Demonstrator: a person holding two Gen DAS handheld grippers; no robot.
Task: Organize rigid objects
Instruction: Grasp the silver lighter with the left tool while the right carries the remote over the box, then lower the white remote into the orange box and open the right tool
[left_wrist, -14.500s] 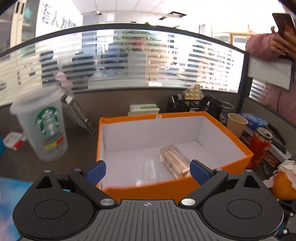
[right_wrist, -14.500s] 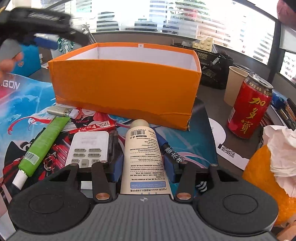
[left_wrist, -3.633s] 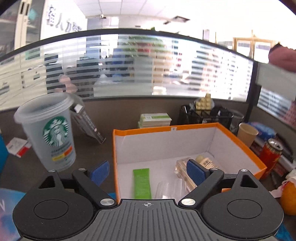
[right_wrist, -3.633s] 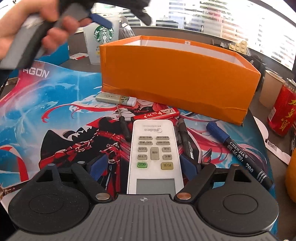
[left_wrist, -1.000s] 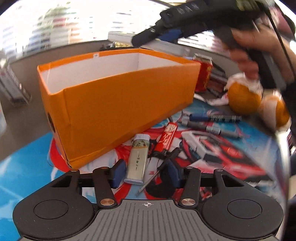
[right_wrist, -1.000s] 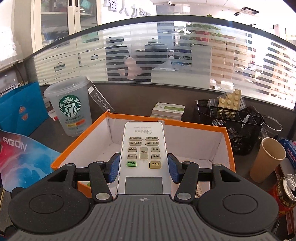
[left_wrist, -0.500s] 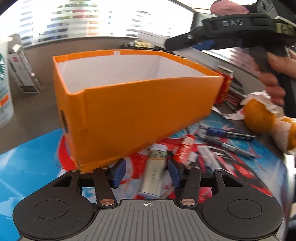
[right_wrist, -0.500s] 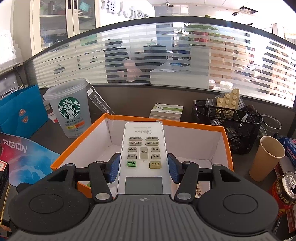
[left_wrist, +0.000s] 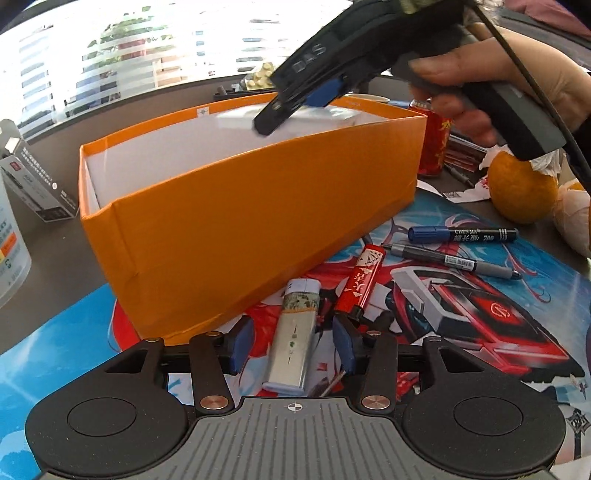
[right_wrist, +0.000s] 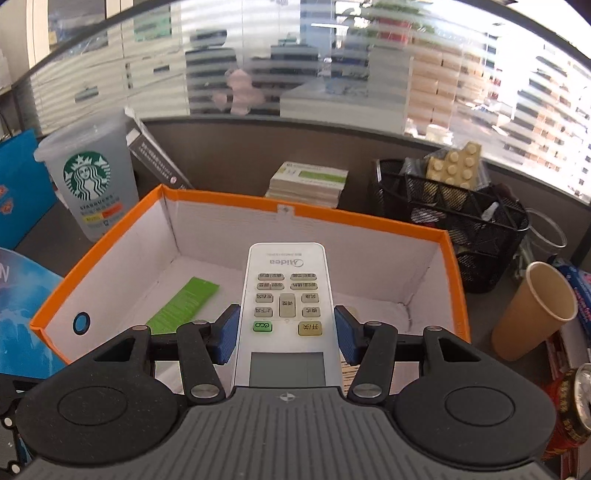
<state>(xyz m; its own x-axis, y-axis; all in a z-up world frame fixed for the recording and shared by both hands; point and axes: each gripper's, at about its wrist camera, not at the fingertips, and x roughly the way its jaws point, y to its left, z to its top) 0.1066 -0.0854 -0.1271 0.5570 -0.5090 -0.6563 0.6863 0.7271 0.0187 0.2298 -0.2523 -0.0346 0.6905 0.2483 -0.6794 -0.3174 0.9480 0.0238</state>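
An orange box (left_wrist: 240, 206) with white inner walls stands on a printed mat. My right gripper (right_wrist: 286, 332) is shut on a white remote (right_wrist: 286, 280) and holds it in the air over the open box (right_wrist: 454, 266), tilted down into it. A green tube (right_wrist: 183, 304) lies on the box floor. In the left wrist view the right gripper (left_wrist: 295, 99) and the hand (left_wrist: 480, 85) holding it hang over the box's far rim. My left gripper (left_wrist: 291, 345) is open, low over the mat. A silver lighter (left_wrist: 293, 332) lies between its pads, with gaps on both sides.
A red lighter (left_wrist: 360, 280), a blue marker (left_wrist: 461, 234) and a grey pen (left_wrist: 454, 260) lie on the mat right of the box. Beyond them are oranges (left_wrist: 521, 188) and a red can (left_wrist: 432, 147). A Starbucks cup (right_wrist: 90, 184), a black mesh basket (right_wrist: 450, 218) and a paper cup (right_wrist: 532, 310) flank the box.
My right gripper has come forward and down over the box with the remote. My left gripper has shifted and turned so the silver lighter now lies centred between its pads.
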